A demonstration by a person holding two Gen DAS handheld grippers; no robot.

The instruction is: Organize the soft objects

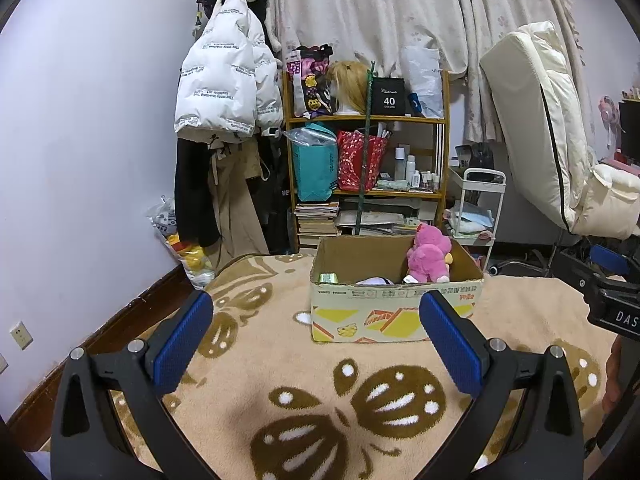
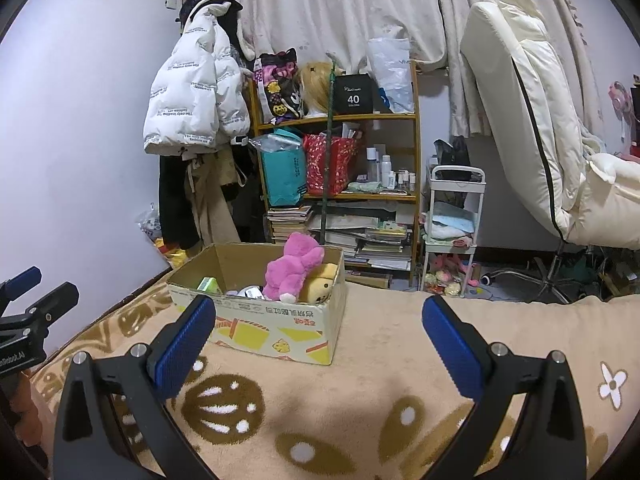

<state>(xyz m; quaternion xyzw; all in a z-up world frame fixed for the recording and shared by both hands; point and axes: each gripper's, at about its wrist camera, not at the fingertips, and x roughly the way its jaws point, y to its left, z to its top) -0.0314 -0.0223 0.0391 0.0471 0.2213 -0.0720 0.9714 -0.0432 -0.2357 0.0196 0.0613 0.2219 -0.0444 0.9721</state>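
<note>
An open cardboard box (image 1: 394,314) (image 2: 280,332) stands on the beige patterned blanket (image 1: 280,352) (image 2: 380,360). A pink plush toy (image 1: 428,254) (image 2: 294,268) sits inside it, with a yellow plush (image 2: 322,286) beside it and a green item (image 1: 328,278) (image 2: 209,285) at the box's left end. My left gripper (image 1: 316,340) is open and empty, a little short of the box. My right gripper (image 2: 318,344) is open and empty, near the box's front right corner.
A wooden shelf (image 1: 366,120) (image 2: 340,118) full of bags and books stands behind the box. Coats (image 1: 224,92) hang at the left wall. A white trolley (image 2: 454,216) and a cream recliner (image 2: 532,120) are at the right. A bag of plush toys (image 1: 188,248) lies by the wall.
</note>
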